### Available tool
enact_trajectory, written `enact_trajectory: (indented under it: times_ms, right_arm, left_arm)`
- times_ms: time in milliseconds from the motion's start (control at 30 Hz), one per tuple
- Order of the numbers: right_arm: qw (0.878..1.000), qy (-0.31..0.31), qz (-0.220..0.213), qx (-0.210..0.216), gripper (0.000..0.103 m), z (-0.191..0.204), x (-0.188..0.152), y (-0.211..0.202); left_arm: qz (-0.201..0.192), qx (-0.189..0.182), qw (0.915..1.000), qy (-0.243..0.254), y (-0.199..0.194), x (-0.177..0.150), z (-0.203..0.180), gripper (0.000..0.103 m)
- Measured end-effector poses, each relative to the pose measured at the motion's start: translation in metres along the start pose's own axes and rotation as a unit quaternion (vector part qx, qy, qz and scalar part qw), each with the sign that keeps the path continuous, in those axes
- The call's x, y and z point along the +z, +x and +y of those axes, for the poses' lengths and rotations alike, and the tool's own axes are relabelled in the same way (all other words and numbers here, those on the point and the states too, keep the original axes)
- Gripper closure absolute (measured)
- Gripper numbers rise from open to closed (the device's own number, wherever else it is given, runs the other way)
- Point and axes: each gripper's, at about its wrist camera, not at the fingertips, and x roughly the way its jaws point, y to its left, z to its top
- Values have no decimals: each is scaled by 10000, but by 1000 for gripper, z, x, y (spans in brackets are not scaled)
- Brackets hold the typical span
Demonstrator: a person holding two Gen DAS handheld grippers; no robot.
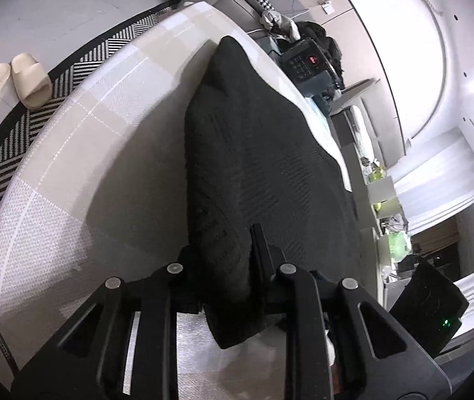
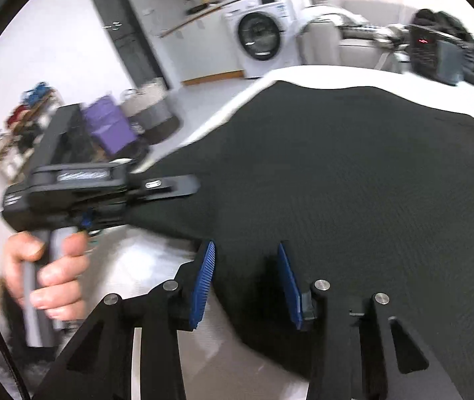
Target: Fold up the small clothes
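My left gripper (image 1: 233, 266) is clenched on a bunched edge of the black knitted garment (image 1: 263, 153), which lies spread across the table with the pale checked cloth (image 1: 80, 153), its far side reaching the table's edge. My right gripper (image 2: 245, 280) stands released, its blue ribbed pads (image 2: 203, 283) apart over the garment's near edge and not pressing it. A hand (image 2: 48, 276) grips the left gripper's grey handle. A white washing machine (image 2: 260, 43) stands beyond the table.
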Motion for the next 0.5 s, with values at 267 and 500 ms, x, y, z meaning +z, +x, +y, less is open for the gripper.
enact_trajectory:
  times_ms: [267, 500]
  right_arm:
    - [9981, 173, -195, -559, 64, -19, 0, -12]
    - [9948, -174, 55, -1002, 64, -17, -9, 2]
  left_arm:
    - [56, 108, 9999, -26, 6, 4, 9, 84]
    - [120, 48, 9998, 121, 13, 7, 2, 71]
